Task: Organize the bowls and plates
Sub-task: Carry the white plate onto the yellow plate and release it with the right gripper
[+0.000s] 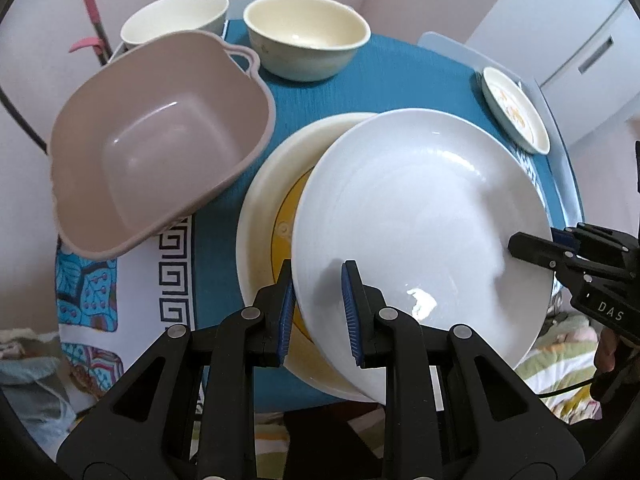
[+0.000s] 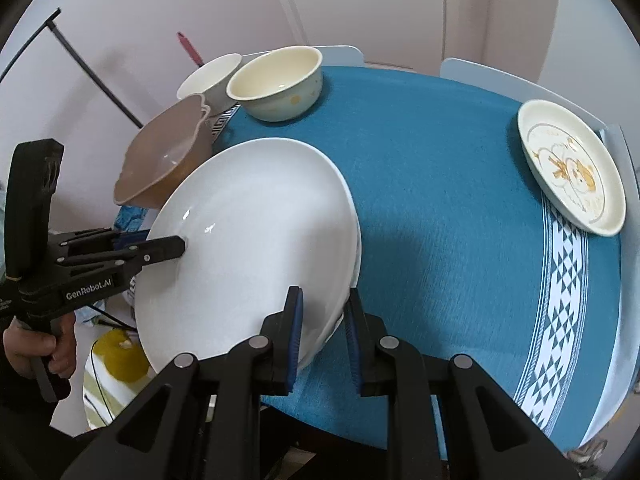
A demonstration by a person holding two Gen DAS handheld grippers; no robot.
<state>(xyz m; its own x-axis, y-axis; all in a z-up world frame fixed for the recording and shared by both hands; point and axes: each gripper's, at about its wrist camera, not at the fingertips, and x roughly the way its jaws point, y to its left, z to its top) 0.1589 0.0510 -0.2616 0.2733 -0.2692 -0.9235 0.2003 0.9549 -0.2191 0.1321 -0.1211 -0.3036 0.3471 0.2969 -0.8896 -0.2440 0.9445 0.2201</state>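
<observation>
Nearest my left wrist lens, my left gripper (image 1: 318, 308) has its blue-padded jaws set astride the near rim of the white plate (image 1: 420, 224), one pad under the rim and one over it; I cannot tell whether they actually pinch it. From the right wrist view the same gripper (image 2: 176, 246) shows side-on at the plate's left edge, a bare hand (image 2: 36, 344) around its handle.

Going left to right in the left view: the pink square bowl (image 1: 160, 148) sits tilted at the left edge of the counter (image 1: 344, 92), overhanging the patterned border of the blue cloth. Behind it stand two cream bowls, one (image 1: 176, 16) partly hidden by the pink rim, the other (image 1: 306, 34) just to its right. Next comes the cream plate with a yellow centre (image 1: 264, 204), lying flat, and the white plate is tilted on top of it (covering most of its right side).

My right gripper (image 2: 322, 332) straddles the white plate's (image 2: 256, 236) right-hand rim, jaws apart on either side of it; its tip also shows in the left view (image 1: 520, 248) over the plate's edge.

Far right, well apart from the stack, a small cream plate with an orange cartoon print (image 2: 572, 166) rests near the counter's edge.
</observation>
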